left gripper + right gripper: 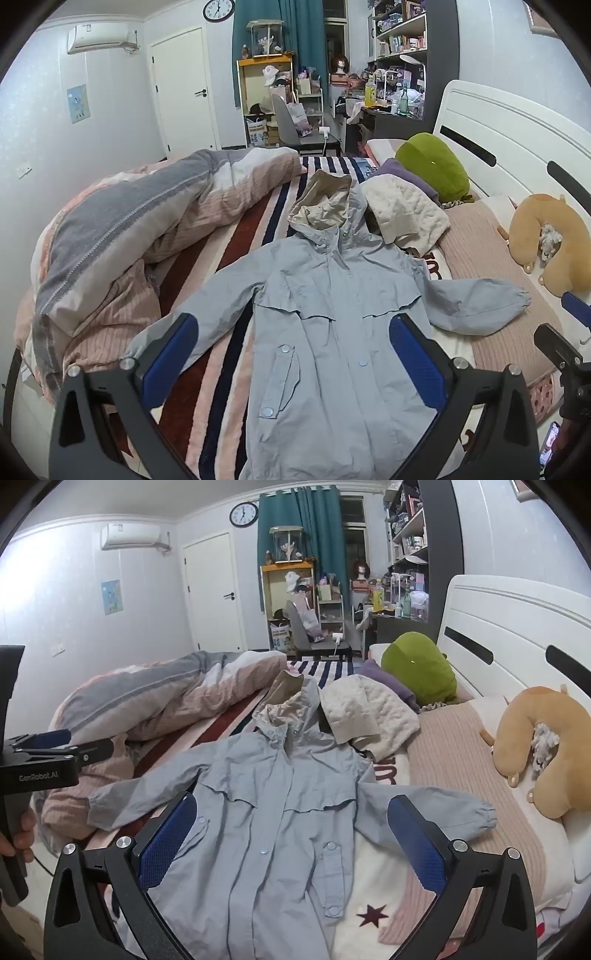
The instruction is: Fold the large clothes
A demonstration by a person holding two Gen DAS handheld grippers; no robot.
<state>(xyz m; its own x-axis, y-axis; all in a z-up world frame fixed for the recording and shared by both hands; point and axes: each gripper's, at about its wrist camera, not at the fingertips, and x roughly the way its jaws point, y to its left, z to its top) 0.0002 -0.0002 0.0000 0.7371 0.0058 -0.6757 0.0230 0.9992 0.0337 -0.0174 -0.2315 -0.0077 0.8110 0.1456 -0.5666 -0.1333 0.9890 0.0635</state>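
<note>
A light blue hooded jacket lies spread flat, front up, on the bed, sleeves out to both sides, its beige-lined hood pointing toward the far side. My left gripper hovers open above the jacket's lower front, blue pads wide apart, nothing between them. In the right wrist view the same jacket fills the middle. My right gripper hangs open over its chest and right sleeve, holding nothing. The left gripper's body shows at that view's left edge, in a person's hand.
A bunched grey and pink duvet is heaped left of the jacket. A cream knit garment, a green plush and a tan neck pillow lie by the white headboard. Striped blanket covers the bed.
</note>
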